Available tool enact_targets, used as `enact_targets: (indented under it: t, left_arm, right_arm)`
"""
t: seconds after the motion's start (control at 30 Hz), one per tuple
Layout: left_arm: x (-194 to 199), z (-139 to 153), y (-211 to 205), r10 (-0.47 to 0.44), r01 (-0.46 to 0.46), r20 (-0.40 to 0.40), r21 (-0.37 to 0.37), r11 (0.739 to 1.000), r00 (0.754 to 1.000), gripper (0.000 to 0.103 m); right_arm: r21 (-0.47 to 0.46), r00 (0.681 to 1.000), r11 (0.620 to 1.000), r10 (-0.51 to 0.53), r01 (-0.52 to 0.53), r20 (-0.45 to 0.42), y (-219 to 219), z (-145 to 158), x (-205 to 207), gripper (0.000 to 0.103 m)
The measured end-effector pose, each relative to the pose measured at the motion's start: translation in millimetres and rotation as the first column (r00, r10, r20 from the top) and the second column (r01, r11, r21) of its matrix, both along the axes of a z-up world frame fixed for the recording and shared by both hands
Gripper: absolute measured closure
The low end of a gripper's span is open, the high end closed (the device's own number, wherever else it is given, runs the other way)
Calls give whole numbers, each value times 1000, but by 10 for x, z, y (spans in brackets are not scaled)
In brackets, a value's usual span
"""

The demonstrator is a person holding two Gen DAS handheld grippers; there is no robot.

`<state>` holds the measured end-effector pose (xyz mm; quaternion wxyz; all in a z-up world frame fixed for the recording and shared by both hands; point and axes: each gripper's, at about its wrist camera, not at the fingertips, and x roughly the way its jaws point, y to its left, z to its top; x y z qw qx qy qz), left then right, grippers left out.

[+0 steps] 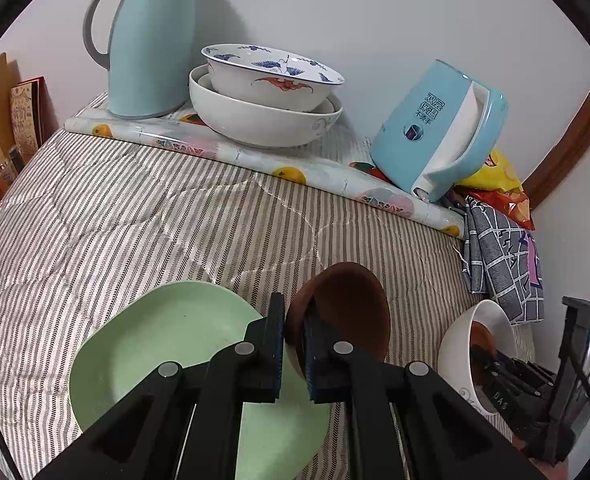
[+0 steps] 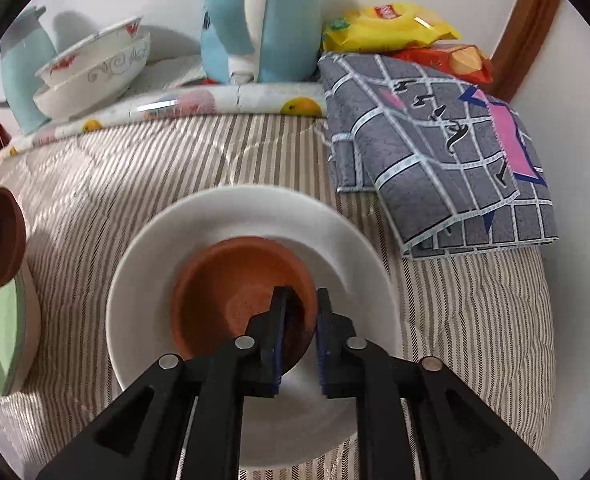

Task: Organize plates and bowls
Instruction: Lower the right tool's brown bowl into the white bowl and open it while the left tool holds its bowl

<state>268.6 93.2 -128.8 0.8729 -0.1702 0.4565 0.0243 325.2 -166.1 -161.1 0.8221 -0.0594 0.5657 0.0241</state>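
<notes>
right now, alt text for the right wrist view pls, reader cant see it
The right gripper is shut on the rim of a small brown bowl sitting inside a white bowl on a striped cloth. A folded grey checked cloth lies to the right, with stacked bowls at the back.

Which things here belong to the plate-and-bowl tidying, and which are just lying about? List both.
Part of the job:
- brown bowl in left hand-held gripper
- brown bowl in white bowl, gripped by right hand-held gripper
- white bowl
- green plate
- stacked patterned bowls

Just lying about:
- blue thermos jug
- blue kettle
- snack bags
- grey cloth
</notes>
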Motion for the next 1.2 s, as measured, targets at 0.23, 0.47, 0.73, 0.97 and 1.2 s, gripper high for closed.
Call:
enact_targets:
  t: [0.23,0.47,0.73,0.97,1.2]
  left_arm:
    - [-25,11,22,6,-6,1,-7,1000,1000,94]
    - [-73,17,32,3,-3,-4,-7,1000,1000,94]
    - [-166,120,-2,5,-5,11,8,1000,1000,94]
    - [-279,240,-94,-11,11,28,23,1000,1000,94]
    - [-400,411,-283,-48,46,56,34,998,997,94]
  right_arm:
    - [-4,1000,1000,-8,8,2,5,-2,-27,85]
    - [19,1000,1000,-10,10,5,8,23,-73,79]
    - [50,999,999,-19,16,44,2,191,-173,72]
    - [77,994,997,-23,14,105,-60,426,-324,68]
    - [101,989,994,-47,33,143,-221,590,-541,68]
